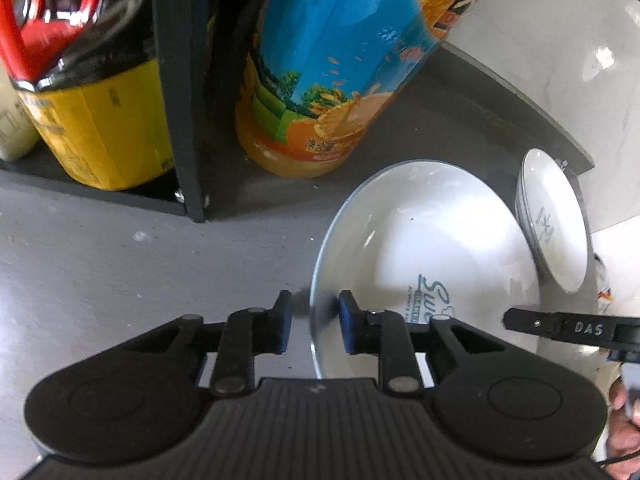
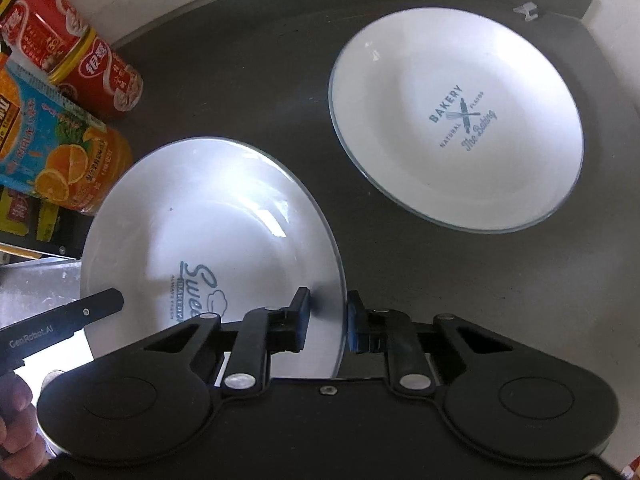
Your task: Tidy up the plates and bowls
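Far white plate (image 2: 456, 120): "BAKERY", "NATURAL", "The Baking" and a small word not clearly legible, printed in blue around a crossed whisk and rolling pin. Near white plate (image 2: 208, 240): partial script "Swe…" above small unreadable lines. Left hand-held gripper (image 2: 64, 320), on its finger: "Gen Robot.AI". Right hand-held gripper (image 1: 576, 330), on its finger: "DAS". Red cans (image 2: 76, 56) and juice bottle (image 2: 60, 152): Chinese characters, not legible.

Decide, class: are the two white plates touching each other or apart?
Apart. The right wrist view shows a strip of dark tabletop between the Sweet plate and the Bakery plate, their rims not meeting.
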### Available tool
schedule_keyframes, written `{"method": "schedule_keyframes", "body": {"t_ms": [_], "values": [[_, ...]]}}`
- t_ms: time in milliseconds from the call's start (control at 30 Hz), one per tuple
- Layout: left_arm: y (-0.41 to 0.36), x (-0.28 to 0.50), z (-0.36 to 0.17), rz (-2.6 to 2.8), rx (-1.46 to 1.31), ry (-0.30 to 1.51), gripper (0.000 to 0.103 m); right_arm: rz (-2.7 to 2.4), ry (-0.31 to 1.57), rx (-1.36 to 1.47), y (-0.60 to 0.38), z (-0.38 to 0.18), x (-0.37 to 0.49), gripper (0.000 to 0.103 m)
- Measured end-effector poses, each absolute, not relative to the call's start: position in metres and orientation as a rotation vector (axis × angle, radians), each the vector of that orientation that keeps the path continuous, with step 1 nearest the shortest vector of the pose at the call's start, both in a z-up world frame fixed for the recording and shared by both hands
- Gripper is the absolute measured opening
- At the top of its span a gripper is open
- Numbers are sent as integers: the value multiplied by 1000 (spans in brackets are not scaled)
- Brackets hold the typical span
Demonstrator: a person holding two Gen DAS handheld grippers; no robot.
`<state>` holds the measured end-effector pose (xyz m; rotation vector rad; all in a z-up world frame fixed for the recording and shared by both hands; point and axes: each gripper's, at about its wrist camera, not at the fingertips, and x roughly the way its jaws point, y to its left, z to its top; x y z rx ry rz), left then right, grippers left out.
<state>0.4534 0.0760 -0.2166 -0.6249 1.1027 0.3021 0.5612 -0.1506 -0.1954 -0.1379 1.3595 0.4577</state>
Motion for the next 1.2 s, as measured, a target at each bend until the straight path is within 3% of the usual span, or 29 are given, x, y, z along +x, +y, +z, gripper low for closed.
{"method": "schedule_keyframes", "body": {"t_ms": [33,600,1200], "values": [[76,454,-217,296,-635,1100,13,460,1359,-140,-150,-195,561,19],[69,430,-186,361,-629,1029,13,556,1274,-15,-169,-161,539,12],[96,345,-162,484,-712,970,14,745,1238,-21,-139,-138,483,12]]}}
